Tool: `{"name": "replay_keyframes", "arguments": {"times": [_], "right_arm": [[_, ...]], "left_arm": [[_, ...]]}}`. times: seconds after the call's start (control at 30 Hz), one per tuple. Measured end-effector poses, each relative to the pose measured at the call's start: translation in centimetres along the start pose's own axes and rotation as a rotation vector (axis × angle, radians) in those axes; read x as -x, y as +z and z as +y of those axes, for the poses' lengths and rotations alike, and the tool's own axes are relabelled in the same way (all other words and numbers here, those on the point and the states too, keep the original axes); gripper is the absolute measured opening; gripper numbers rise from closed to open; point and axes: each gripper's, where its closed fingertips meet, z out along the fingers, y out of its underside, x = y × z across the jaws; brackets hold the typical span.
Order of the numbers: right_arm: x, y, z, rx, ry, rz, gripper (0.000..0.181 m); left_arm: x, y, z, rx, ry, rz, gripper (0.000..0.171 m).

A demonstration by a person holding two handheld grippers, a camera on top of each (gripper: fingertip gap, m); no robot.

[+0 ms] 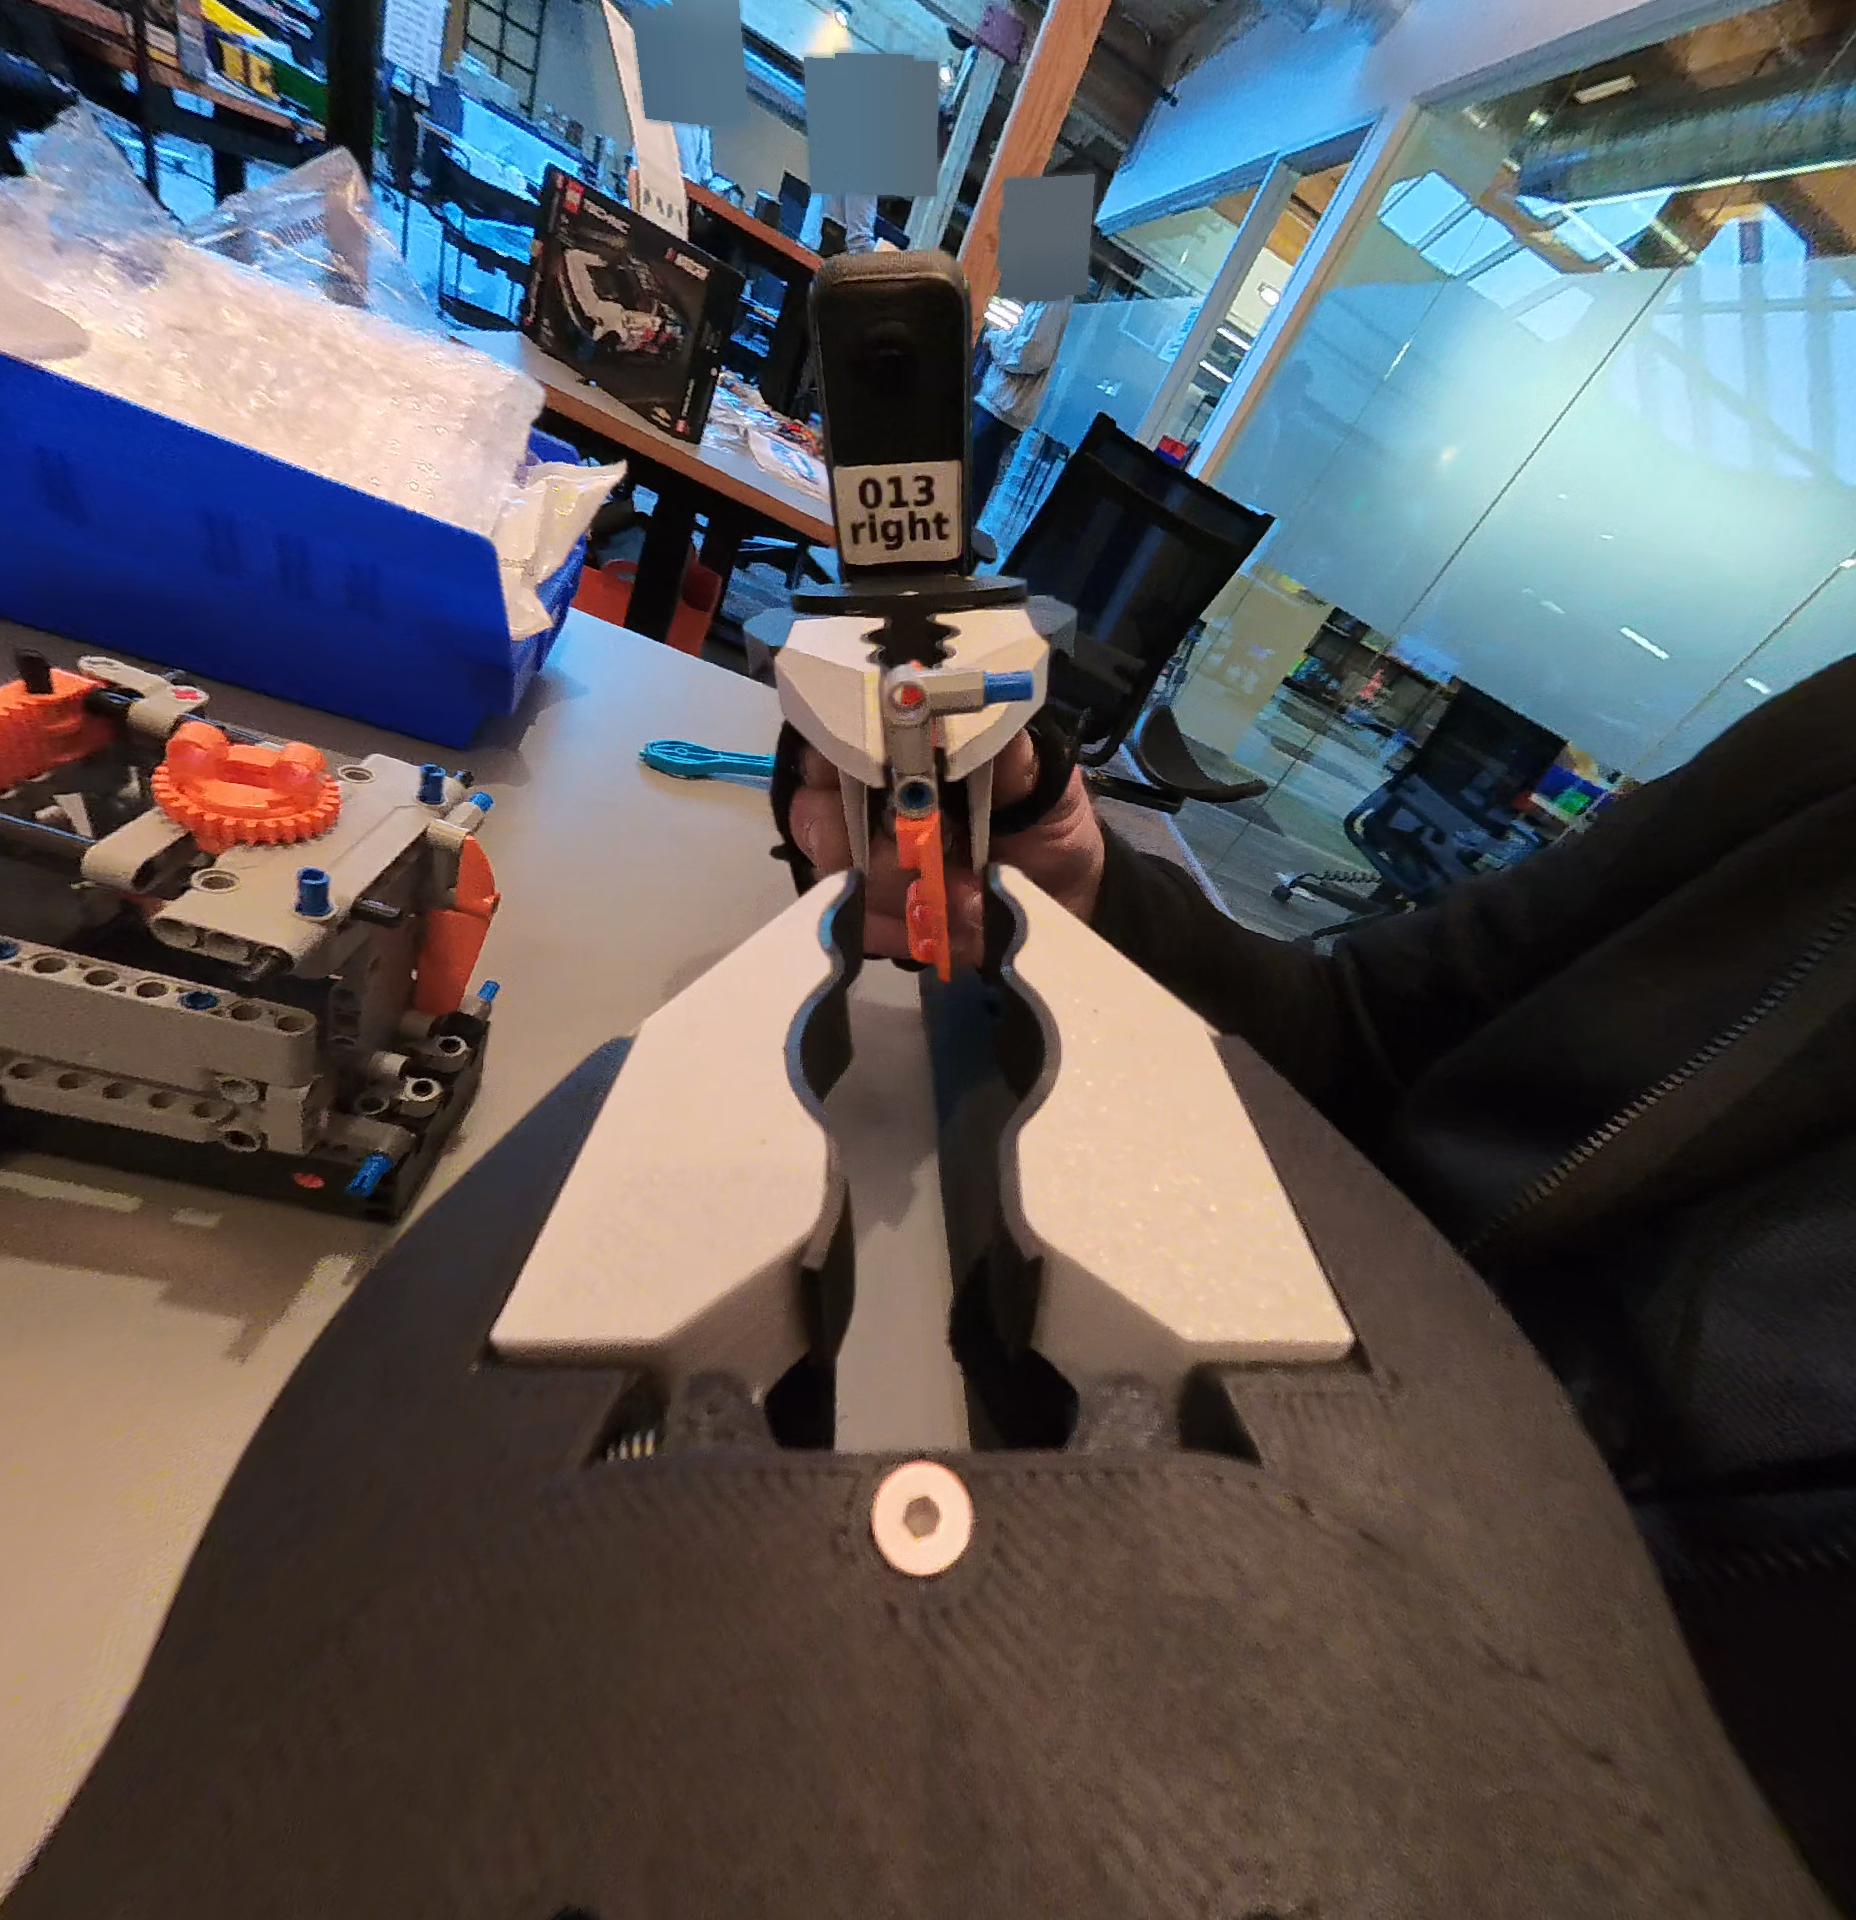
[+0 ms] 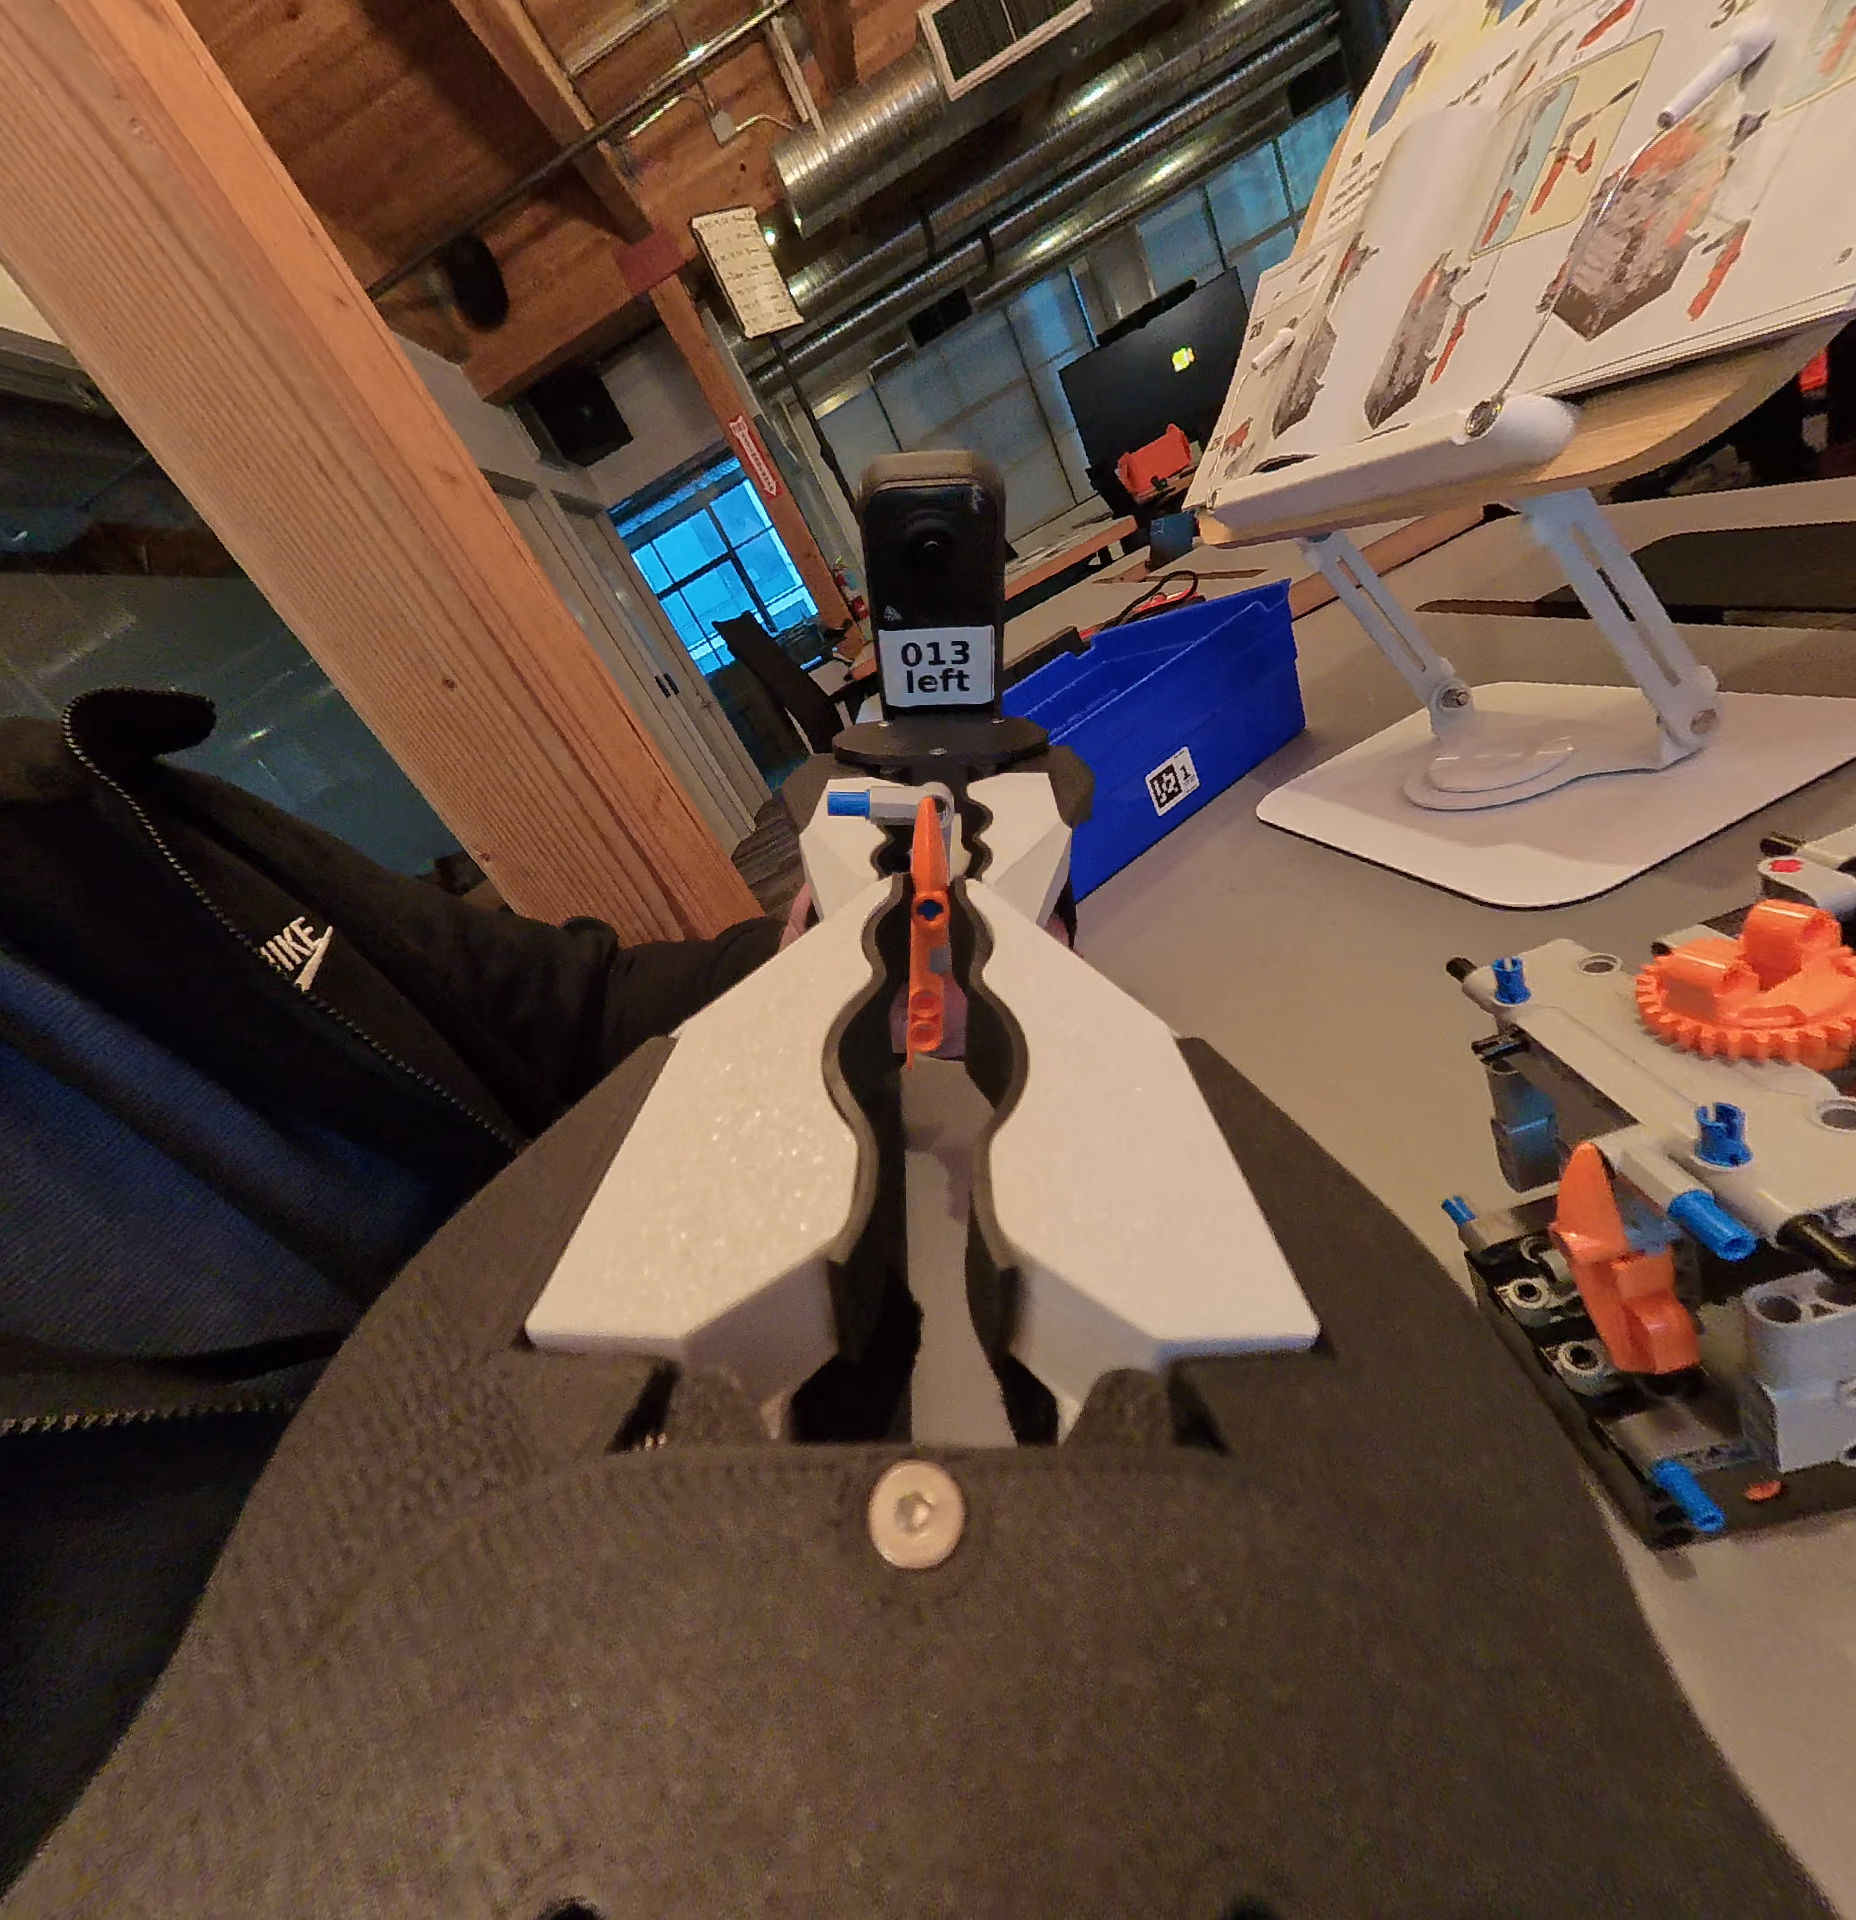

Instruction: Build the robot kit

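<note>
A small brick piece hangs upright between the two grippers, which face each other tip to tip. Its orange panel is pinned under a grey connector with a blue pin. My right gripper is shut on the orange panel, which sits deep between its jaws. It also shows in the left wrist view. My left gripper has its jaws a little apart on either side of the panel's lower end, with no visible contact. It also shows in the right wrist view.
A partly built grey, black and orange brick model stands on the grey table. A blue bin stands behind it. A teal tool lies on the table. An open booklet on a white stand is at the right, and a wooden post at the left. Less than 4 cm separates the two grippers' tips.
</note>
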Motion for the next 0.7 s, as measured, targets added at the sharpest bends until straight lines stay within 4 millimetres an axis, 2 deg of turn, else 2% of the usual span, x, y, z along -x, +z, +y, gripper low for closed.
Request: {"name": "replay_keyframes", "arguments": {"times": [0.1,0.33,0.47,0.7], "right_arm": [[0.01,0.24,0.10,0.003,-0.009,0.003,0.004],[-0.12,0.23,-0.03,-0.012,-0.016,0.016,0.005],[-0.07,-0.14,-0.28,-0.025,-0.019,0.018,0.012],[-0.21,0.53,0.62,0.027,-0.041,0.043,0.014]], "left_arm": [[-0.07,0.11,0.13,-0.008,-0.015,0.026,0.005],[-0.24,-0.17,-0.06,-0.030,-0.011,0.045,0.004],[-0.29,-0.57,-0.49,-0.058,-0.014,0.055,0.003],[-0.11,-0.44,-0.14,-0.047,-0.023,0.065,0.004]]}}
